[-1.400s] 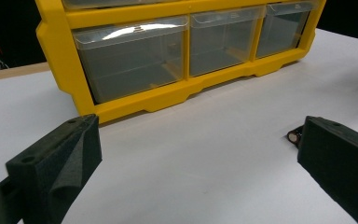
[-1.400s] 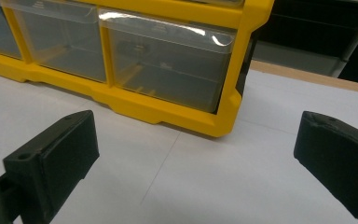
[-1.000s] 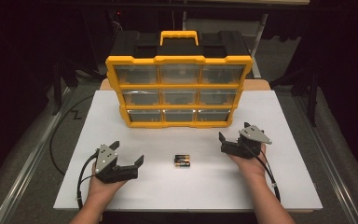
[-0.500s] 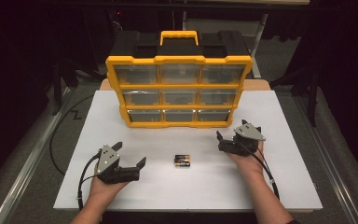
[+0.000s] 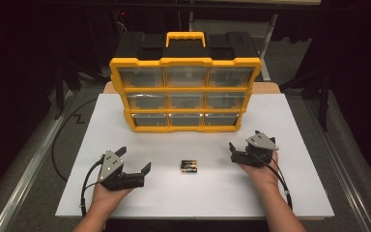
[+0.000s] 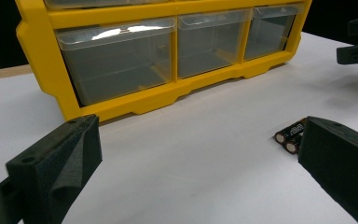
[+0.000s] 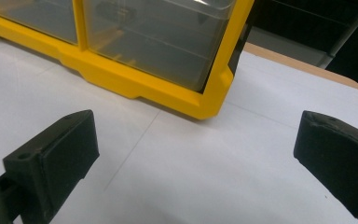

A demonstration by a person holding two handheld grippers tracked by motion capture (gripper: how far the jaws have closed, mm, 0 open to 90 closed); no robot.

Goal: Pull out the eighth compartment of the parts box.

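Observation:
Two black batteries [image 5: 189,167] lie side by side on the white table top [image 5: 198,198], between the two hands. My left gripper [image 5: 134,160] rests open to their left, a hand's width away; in the left gripper view the batteries [image 6: 291,135] sit just beside its right jaw, and nothing is between the jaws of the left gripper [image 6: 199,140]. My right gripper [image 5: 244,141] stands open to the right of the batteries, near the bottom right corner of the yellow drawer organiser [image 5: 186,92]. The right gripper [image 7: 196,135] is empty and faces the organiser [image 7: 135,79].
The organiser [image 6: 121,100] stands upright at mid-table with three rows of clear drawers and a black back with a yellow handle [image 5: 186,37]. Its bottom drawers look empty. Cables trail from both grippers toward the table's front edge. Dark floor surrounds the table.
Both hands have shifted only slightly. Both grippers stay open, and the batteries have not moved.

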